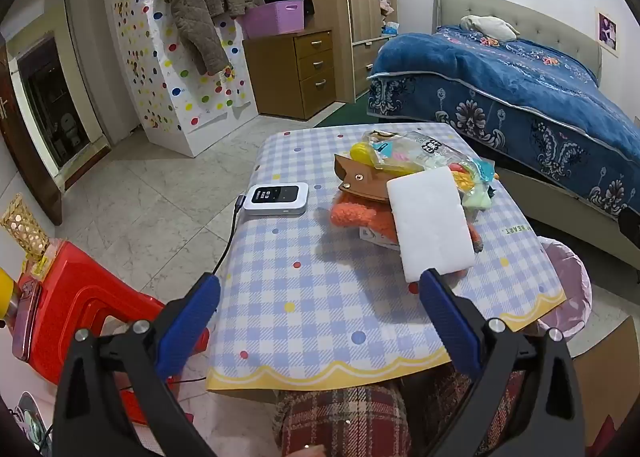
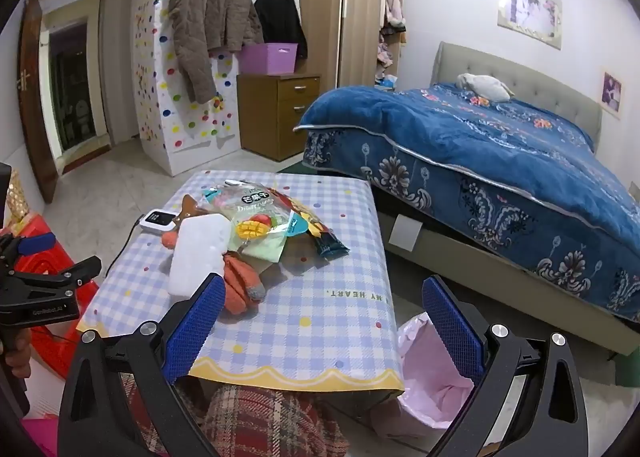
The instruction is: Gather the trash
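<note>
Grippers first: left gripper and right gripper both hang with tongs apart, empty, over the near table edge; beyond, the trash pile waits mid-table; the pink-lined bin stands beside the table, handy for drops.

Checked-cloth table, white device, orange glove, snack wrappers
</note>
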Motion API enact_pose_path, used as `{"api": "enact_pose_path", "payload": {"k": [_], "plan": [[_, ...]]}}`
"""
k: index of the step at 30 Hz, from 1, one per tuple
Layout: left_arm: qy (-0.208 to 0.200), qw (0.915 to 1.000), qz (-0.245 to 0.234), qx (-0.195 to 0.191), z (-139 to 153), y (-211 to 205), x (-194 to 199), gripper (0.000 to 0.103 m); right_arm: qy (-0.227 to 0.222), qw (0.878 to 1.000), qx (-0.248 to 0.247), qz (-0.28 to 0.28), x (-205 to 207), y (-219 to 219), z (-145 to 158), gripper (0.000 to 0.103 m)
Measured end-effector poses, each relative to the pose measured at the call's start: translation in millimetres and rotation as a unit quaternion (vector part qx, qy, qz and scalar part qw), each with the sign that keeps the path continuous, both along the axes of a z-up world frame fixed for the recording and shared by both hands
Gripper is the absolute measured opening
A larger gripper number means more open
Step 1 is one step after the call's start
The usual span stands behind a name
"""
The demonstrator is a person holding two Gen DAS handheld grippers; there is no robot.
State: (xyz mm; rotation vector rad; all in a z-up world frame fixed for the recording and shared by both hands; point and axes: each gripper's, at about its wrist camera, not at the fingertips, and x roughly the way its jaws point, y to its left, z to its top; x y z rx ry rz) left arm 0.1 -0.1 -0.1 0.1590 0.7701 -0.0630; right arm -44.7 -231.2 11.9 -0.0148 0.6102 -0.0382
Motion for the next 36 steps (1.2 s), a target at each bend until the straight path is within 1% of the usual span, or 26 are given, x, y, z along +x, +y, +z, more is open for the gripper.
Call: {"api": "enact_pose_path", "payload": {"k": [13,27,28,36], "plan": [[0.001,1.0000,0.000,0.000,-4.1,6.4,2.1,0.096,0.004,1.000,-0.001,-0.001,1.2,-0.5,-3.9,0.097],[0.003,1.0000,0.002,-0.002,-2.5,6.9,2.5,0.096,0.006,1.000,-0.001,0.000,1.0,-1.0,3.1,0.097],[0.003,1.0000,0.001,-0.002,-2.6,6.8,2.5,0.096,0.006,1.000,-0.001,0.000,0.5,0.3,-4.6,0.097],[0.003,1.0000,0.002,-0.001,-4.5,5.5,1.7,0.096,0.007,1.000,0.000,0.000,1.3,-0.4,-3.6,0.097]]}}
